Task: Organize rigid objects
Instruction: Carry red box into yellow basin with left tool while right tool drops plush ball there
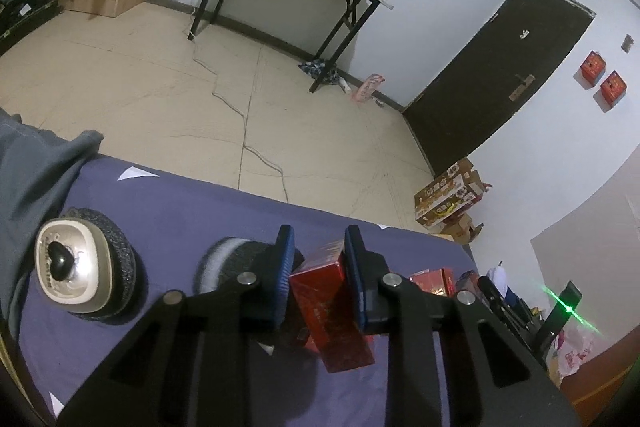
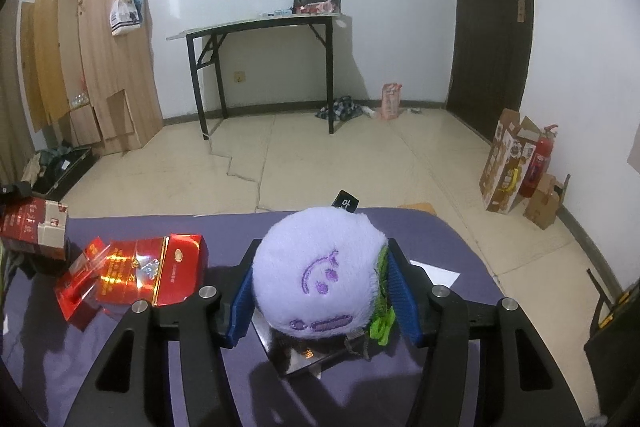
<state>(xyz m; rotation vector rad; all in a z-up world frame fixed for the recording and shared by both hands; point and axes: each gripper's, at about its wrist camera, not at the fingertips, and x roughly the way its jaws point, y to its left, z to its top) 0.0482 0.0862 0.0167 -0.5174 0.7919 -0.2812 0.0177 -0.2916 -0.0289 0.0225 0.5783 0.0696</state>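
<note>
While the left claw [image 1: 318,279] clamps a red box [image 1: 330,303] at lower centre and the right claw [image 2: 322,291] squeezes a lilac plush ball [image 2: 320,275], more red boxes [image 2: 152,269] lie loose at left, so sorting looks unfinished.

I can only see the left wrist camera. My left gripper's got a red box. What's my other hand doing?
Observer: The right gripper is closed around a fluffy lilac plush ball with a stitched face.
Operator: Is it in the air?
Observer: It sits over a dark flat packet on the purple table cover.
Operator: Any more red boxes?
Observer: Yes, a shiny red box lies left of the plush, beside an opened red carton.
</note>
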